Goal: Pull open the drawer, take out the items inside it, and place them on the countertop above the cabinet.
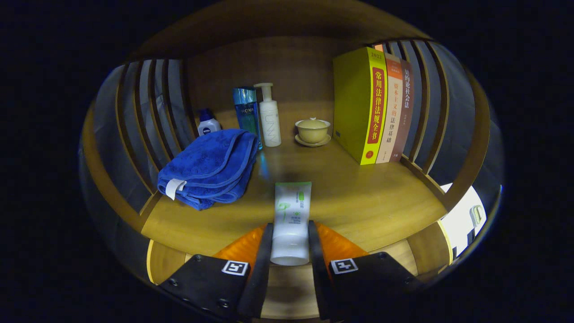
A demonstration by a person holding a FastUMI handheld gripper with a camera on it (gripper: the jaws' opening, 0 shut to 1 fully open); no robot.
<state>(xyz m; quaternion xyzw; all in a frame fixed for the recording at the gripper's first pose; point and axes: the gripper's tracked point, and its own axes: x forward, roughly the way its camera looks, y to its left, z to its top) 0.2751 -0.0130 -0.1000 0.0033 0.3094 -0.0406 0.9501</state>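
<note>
Above the countertop [358,197], the level tool [290,242] clamps a white tube [291,220] between both fingers.

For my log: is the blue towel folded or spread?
Folded: the blue towel lies bunched in layers. The gripper holds the tube.

I seem to be in a home-like set. The wooden worktop [358,197] with slatted sides carries toiletry bottles [270,117], a folded blue towel [210,167], a lidded tea bowl [312,129] and upright books [374,105].
</note>
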